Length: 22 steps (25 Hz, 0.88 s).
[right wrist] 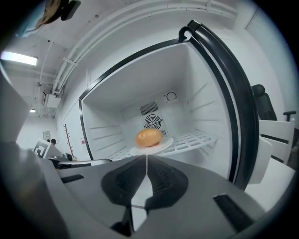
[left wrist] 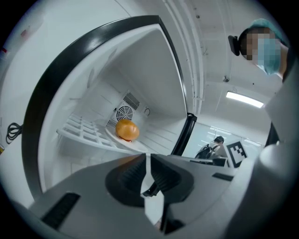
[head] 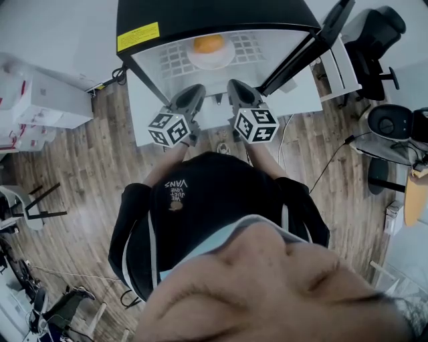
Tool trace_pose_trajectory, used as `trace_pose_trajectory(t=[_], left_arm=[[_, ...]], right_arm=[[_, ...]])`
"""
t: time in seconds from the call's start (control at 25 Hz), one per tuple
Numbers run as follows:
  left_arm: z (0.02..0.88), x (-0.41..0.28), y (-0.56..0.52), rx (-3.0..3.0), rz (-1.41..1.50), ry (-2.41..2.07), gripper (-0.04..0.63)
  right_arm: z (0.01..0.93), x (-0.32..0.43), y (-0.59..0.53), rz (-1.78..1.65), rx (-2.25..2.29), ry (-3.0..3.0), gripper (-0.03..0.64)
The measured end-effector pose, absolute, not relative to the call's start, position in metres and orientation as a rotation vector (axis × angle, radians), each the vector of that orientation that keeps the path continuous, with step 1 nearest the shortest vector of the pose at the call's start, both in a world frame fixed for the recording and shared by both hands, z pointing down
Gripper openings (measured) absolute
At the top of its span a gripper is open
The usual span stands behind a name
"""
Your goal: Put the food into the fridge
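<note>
On the white wire shelf [right wrist: 196, 139] inside the small white fridge with the black frame [head: 214, 15], a round golden-brown bun with a strip of red filling [right wrist: 148, 137] sits on a shallow white plate [right wrist: 164, 145]. It is near the middle of the shelf, in front of the round fan grille [right wrist: 152, 122] in the back wall. That spot looks deliberate: the wires bear the whole plate, and nothing overhangs the front edge where a closing door could catch it. The left gripper [left wrist: 147, 161] and the right gripper [right wrist: 146, 163] hang side by side just outside the opening, both aimed roughly level at the shelf and apart from the plate. Each has its jaws pressed together with nothing between them. Judging by this, the carrying part is done, so there is no reason to keep the jaws spread. Clenched tips also make a blunt end that would suit a push. The white door with its dark edge [head: 331, 63] stands swung wide on the person's right, so shutting it seems to be the only step that might remain, and the right gripper is the nearer one for it.
</note>
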State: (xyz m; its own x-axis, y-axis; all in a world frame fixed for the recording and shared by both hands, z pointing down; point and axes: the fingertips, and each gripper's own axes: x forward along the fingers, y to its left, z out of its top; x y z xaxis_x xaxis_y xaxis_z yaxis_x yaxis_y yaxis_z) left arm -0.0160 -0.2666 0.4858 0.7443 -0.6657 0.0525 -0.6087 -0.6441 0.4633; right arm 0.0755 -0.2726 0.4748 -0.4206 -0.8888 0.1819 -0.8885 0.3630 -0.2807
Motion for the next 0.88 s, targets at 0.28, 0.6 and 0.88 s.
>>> trace_pose_trajectory(t=[0.28, 0.6, 0.88], left_arm=[[0.482, -0.019, -0.254, 2.523, -0.151, -0.919, 0.040], [0.483, -0.021, -0.236, 2.549, -0.135, -0.851, 0.040], [0.483, -0.025, -0.220, 2.568, -0.121, -0.808, 0.040]], right_arm=[[0.472, 0.074, -0.256, -0.514, -1.745, 2.543, 0.020], [0.472, 0.072, -0.233, -0.504, -1.806, 2.488, 0.020], [0.471, 0.071, -0.214, -0.493, -1.847, 2.452, 0.020]])
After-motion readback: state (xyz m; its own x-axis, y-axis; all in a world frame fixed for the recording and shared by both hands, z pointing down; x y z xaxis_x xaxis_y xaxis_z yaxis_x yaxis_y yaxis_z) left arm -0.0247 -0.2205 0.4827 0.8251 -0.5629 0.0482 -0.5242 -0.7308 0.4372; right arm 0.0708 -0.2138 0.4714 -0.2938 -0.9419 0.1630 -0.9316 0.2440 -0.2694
